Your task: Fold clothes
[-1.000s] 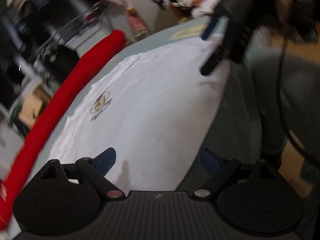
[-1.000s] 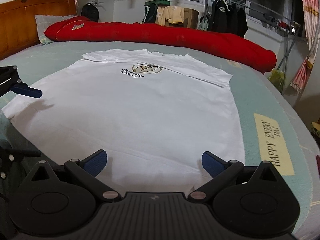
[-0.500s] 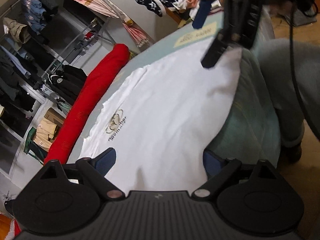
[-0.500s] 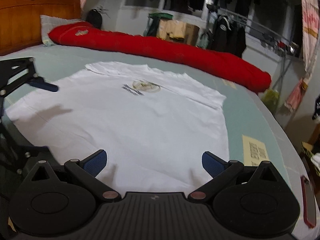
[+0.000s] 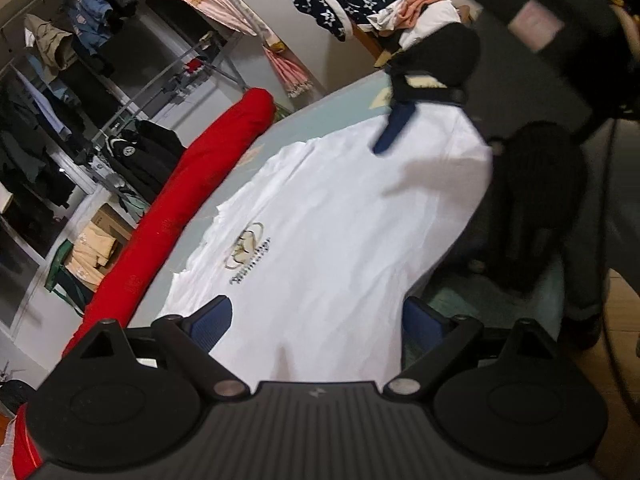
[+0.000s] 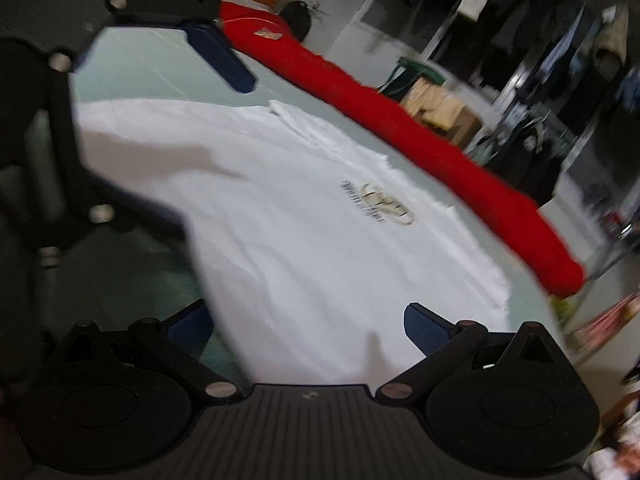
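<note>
The T-shirt (image 5: pixel 340 216) lies flat on the bed (image 6: pixel 152 76), the rolled quilt (image 5: pixel 192 184) lying behind it.

Left gripper (image 5: pixel 318 316): black ribbed body, 2 round discs, silver pivot screws, blue-padded fingers (image 5: pixel 212 314); right gripper (image 6: pixel 310 322) identical; black cable (image 5: pixel 604 184) beside grey trousers (image 5: pixel 624 208).

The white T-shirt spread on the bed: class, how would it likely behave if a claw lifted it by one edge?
The white T-shirt would probably droop, since it lies thin and flat with small wrinkles. It looks light. It may drag across the bed sheet rather than lift whole.
</note>
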The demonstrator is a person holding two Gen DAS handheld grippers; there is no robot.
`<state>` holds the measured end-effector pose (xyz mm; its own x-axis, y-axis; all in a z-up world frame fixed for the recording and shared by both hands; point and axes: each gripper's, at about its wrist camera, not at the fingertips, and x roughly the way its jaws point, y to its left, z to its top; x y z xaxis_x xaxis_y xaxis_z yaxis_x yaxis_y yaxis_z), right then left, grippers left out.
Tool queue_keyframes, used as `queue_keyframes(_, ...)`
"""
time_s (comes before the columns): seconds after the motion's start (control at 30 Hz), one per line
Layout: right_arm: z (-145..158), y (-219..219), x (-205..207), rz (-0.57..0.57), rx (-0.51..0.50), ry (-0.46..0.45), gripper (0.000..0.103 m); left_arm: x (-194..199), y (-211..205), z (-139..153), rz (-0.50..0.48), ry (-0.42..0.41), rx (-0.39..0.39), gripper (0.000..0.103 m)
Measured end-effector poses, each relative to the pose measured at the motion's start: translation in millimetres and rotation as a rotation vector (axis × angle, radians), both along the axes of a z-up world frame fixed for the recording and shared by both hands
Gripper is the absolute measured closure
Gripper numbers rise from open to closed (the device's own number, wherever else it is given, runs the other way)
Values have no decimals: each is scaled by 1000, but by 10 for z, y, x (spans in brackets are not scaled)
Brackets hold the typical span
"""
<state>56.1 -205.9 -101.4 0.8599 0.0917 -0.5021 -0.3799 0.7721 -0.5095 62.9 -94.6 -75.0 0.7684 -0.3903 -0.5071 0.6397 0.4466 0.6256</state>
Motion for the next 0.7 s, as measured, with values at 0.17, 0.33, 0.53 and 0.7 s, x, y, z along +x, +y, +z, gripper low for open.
queue_keyframes(0.17, -7, 26, -8, -28, -69, -88, 0, 4, -100, -172, -2, 0, 47, 10)
queue_keyframes(0.33, -3, 24, 2, -16, -86, -109, 0, 49, -236, -295, 18, -66, 105, 10)
queue_keyframes(0.53, -142, -81, 35, -36, -97, -87, 0, 39, -152, -306, 50, -95, 138, 10)
queue_keyframes(0.7, -167, -373, -8, -88, -176, -100, 0, 12, 30, -343, 86, -142, 202, 10)
